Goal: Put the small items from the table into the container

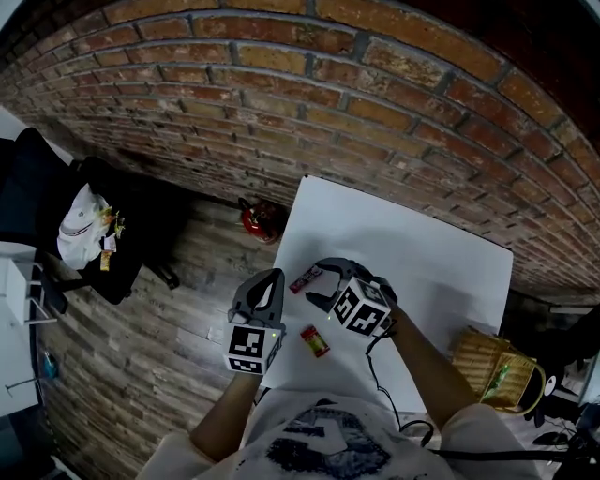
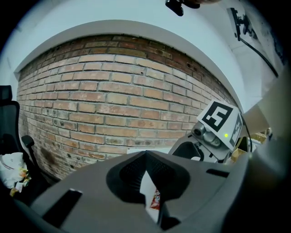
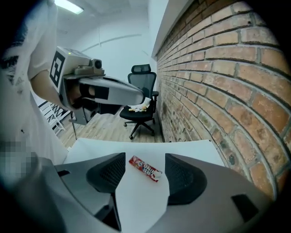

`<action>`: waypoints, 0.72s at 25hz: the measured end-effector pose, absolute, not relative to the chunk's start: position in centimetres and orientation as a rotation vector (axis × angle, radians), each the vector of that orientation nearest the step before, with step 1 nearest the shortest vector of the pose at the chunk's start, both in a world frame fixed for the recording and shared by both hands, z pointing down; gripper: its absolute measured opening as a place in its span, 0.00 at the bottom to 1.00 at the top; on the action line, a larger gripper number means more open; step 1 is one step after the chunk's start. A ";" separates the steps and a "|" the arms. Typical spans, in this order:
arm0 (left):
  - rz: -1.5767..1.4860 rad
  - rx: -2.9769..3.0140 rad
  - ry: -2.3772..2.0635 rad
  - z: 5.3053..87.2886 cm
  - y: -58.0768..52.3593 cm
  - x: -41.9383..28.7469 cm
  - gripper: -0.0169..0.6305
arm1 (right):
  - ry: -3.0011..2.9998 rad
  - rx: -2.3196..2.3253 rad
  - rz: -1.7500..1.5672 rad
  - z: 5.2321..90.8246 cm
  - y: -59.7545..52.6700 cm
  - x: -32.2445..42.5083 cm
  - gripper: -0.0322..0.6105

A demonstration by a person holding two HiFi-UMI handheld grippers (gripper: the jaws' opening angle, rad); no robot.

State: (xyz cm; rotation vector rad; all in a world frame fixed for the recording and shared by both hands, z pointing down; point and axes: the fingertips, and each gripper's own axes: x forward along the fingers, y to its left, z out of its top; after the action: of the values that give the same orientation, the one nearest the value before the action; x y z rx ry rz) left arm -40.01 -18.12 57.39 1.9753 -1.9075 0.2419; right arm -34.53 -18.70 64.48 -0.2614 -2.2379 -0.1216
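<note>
Head view: high over white table point(image 1: 403, 244), steeply down, far. Left gripper view: low at table's edge, about level, facing brick wall point(image 2: 113, 100). Right gripper view: close above table, tilted down; shares red-wrapped candy bar point(image 3: 145, 168) with head view.

Reads as an office or studio room: a white table point(image 1: 422, 253) stands against an exposed brick wall point(image 1: 281, 103), with wood-plank floor point(image 1: 178, 309) to the table's left. A black swivel office chair point(image 1: 37, 187) on castors stands well left of the table with white stuff dumped on its seat. A red canister-like thing point(image 1: 258, 217) sits on the floor at the table's far-left corner, a wicker basket point(image 1: 487, 366) sits right of the table, and a ceiling strip light point(image 3: 70, 5) hangs overhead.
</note>
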 end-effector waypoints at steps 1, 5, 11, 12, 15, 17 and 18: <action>0.246 1.966 -1.904 57.7 -18.1 -40.1 0.10 | -2.222 -0.280 -0.131 65.0 -18.6 -34.5 0.46; 0.236 1.944 -1.916 58.5 -18.1 -40.6 0.10 | -2.171 -0.338 -0.178 67.0 -18.4 -34.9 0.46; 0.239 1.911 -1.903 59.9 -17.9 -41.1 0.10 | -2.111 -0.416 -0.242 69.3 -18.3 -35.8 0.46; 0.236 1.905 -1.899 60.1 -17.9 -41.2 0.10 | -2.099 -0.431 -0.254 69.7 -18.3 -35.9 0.46; 0.210 1.886 -1.895 60.4 -18.0 -41.7 0.10 | -2.054 -0.478 -0.290 70.9 -18.4 -36.1 0.46; 0.206 1.877 -1.894 60.6 -18.0 -41.9 0.10 | -2.029 -0.505 -0.300 71.4 -18.2 -36.0 0.46; 0.206 1.873 -1.892 60.7 -18.0 -41.9 0.10 | -2.019 -0.517 -0.304 71.7 -18.1 -35.9 0.46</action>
State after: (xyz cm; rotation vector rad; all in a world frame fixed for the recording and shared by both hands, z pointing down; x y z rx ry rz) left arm -41.95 -17.98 60.74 1.8727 -1.8917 0.2064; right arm -35.90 -18.13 71.67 -0.5171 -2.0190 -0.3043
